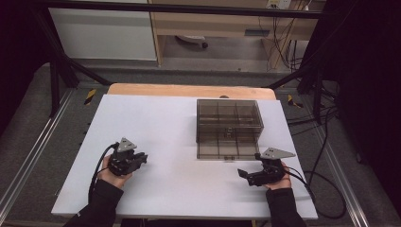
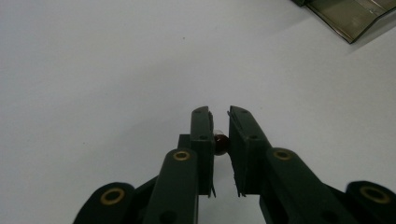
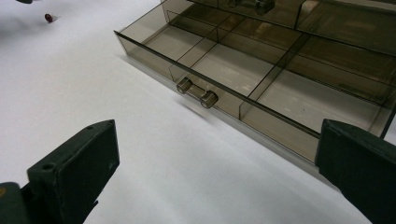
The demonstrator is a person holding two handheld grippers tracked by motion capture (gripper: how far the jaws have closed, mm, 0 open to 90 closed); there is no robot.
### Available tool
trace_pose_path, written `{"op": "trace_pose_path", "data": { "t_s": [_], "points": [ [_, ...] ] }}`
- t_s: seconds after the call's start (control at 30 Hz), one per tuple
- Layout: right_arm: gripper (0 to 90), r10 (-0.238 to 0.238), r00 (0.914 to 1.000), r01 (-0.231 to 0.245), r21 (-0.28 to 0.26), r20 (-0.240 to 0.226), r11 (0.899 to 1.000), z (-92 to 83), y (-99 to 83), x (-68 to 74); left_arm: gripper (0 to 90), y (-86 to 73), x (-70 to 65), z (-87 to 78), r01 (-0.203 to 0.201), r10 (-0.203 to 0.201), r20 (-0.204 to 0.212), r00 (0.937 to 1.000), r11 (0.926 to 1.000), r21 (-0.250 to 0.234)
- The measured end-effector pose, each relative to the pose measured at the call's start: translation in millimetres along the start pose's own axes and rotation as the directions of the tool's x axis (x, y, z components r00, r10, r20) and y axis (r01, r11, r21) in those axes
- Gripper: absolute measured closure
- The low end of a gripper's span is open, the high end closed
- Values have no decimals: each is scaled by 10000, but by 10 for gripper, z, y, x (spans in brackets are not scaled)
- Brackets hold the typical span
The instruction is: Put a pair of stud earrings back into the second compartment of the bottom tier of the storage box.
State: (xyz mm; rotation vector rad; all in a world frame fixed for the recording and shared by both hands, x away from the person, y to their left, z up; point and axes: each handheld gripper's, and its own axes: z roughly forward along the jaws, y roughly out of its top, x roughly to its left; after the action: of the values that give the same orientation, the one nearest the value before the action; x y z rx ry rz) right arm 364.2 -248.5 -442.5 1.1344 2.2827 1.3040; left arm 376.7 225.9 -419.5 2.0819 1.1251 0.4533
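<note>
A smoky see-through box [image 1: 229, 113] stands on the white table, its bottom drawer [image 1: 228, 146] pulled out toward me. That drawer [image 3: 280, 88] is split into several compartments and has a clear bar handle [image 3: 197, 93]. My left gripper [image 1: 142, 159] lies at the front left, and in the left gripper view its jaws [image 2: 220, 113] are shut on a small dark red piece [image 2: 221, 143]. The red piece [image 3: 48, 17] shows far off in the right gripper view. My right gripper [image 1: 242, 174] sits at the front right, just before the drawer, and is open wide [image 3: 217, 135] with nothing between its jaws.
The white board [image 1: 165, 127] lies on a wooden table [image 1: 189, 90]. Cables [image 1: 321, 156] trail off the right side. A corner of the box [image 2: 355, 18] shows at the top right of the left gripper view.
</note>
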Motion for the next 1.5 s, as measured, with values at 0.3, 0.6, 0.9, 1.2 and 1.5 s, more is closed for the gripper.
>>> {"op": "trace_pose_path", "data": {
  "t_s": [0.3,0.6,0.9,1.2,1.5],
  "points": [
    [5,-2,10000,2,6,2,10000,-2,0,2,798,60,-93,25,-59,60,158,9999,10000,-52],
    [5,0,10000,0,11,8,10000,-4,0,2,798,120,-178,56,-202,204,284,9994,9998,-57],
    [5,-40,10000,39,12,36,10000,-6,0,-1,799,183,-274,110,-379,378,479,9981,9993,-5],
    [5,-32,10000,32,-20,29,10000,-13,2,0,799,288,-417,181,-565,567,740,9956,9984,-50],
    [5,-41,10000,41,-24,24,10000,-14,3,-2,799,398,-588,271,-812,818,1036,9913,9966,-98]
  ]
}}
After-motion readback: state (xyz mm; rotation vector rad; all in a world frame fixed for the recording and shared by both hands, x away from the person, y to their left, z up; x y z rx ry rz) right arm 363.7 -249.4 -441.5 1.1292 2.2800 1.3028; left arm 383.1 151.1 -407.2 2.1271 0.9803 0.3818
